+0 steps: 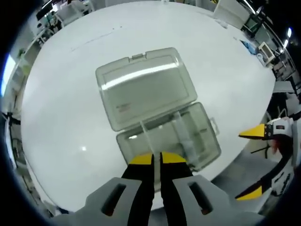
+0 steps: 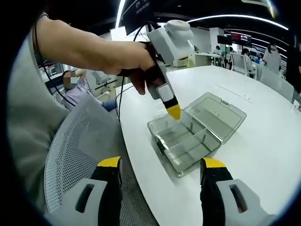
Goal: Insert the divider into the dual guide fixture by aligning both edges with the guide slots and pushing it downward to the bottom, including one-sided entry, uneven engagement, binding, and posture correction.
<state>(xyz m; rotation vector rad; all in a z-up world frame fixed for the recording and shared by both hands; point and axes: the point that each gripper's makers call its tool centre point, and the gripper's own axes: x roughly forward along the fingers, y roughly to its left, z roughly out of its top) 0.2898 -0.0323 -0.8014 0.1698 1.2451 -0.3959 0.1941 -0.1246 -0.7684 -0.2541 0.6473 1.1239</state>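
Observation:
A clear plastic box (image 1: 197,134) lies on the white table (image 1: 61,117), its lid (image 1: 146,87) flat open behind it. Fixed partitions with guide slots cross the base. My left gripper (image 1: 157,159) hangs over the base's near edge, yellow tips pinched on a thin clear divider (image 1: 146,134) that stands on edge into the box. In the right gripper view the left gripper (image 2: 173,112), held by a hand, points down into the box (image 2: 186,141) near its back-left corner. My right gripper (image 2: 162,165) is open and well short of the box, nothing between its jaws; it also shows as the right gripper (image 1: 251,162).
A grey mesh chair (image 2: 70,155) stands close against the table's near edge (image 2: 141,160). The person's forearm (image 2: 80,44) reaches over it. White desks, chairs and people sit far behind the table.

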